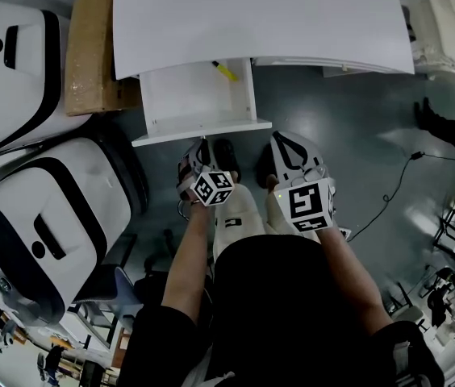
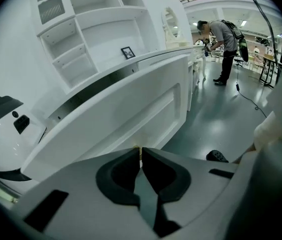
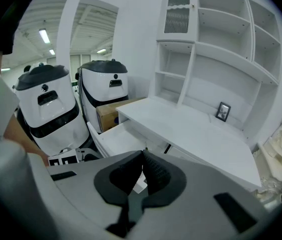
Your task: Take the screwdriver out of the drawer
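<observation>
The open drawer [image 1: 199,95], the desk [image 1: 292,14] and the floor [image 1: 356,127] are looked down on steeply from the head camera, close above, with the left gripper [image 1: 204,142] and right gripper [image 1: 279,139] caught at centre frame. The left gripper view is taken low and close against the desk's front, angled upward along it to the shelf unit [image 2: 91,29]. The right gripper view is taken from higher and farther back, faced across the desk top to the same shelves. The desk, shelf unit and a framed picture [image 3: 223,111] are shared by both gripper views; the drawer is shared by the head and right gripper views
</observation>
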Action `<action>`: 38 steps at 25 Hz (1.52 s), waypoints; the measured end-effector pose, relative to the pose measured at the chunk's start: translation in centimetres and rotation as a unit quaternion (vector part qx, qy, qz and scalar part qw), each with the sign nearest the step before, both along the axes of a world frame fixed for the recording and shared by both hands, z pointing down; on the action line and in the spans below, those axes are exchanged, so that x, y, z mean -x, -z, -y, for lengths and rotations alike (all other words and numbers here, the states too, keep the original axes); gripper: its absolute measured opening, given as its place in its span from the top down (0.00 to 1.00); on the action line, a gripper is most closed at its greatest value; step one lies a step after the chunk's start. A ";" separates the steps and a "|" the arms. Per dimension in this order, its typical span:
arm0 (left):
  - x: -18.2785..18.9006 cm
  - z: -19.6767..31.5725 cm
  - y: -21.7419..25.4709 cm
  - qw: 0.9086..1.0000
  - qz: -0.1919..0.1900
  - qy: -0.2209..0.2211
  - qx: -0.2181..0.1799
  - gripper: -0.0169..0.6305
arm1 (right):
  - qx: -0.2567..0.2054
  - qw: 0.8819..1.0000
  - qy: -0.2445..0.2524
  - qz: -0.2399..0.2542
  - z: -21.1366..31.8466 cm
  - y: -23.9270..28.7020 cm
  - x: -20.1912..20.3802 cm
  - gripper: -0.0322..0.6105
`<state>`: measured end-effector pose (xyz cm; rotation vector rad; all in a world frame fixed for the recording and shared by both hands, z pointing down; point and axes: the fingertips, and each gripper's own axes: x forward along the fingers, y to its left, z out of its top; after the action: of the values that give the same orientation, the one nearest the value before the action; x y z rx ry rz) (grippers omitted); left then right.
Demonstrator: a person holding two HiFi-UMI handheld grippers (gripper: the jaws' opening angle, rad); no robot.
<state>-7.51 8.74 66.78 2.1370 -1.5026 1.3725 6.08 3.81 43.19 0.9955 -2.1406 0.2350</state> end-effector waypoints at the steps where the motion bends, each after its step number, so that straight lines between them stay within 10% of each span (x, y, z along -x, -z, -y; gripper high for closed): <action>1: -0.1 -0.1 0.5 1.000 -0.003 -0.004 -0.002 0.92 | -0.002 1.000 0.001 0.000 0.0 0.3 0.2 0.92; 38: 2.9 6.0 18.7 0.971 -0.164 0.156 -0.070 0.94 | 0.071 0.996 0.048 0.035 9.4 -6.8 6.8 0.85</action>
<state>-10.39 2.73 48.03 1.9712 -1.7407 0.7861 -0.69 -5.56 50.01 0.8120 -2.1949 0.3736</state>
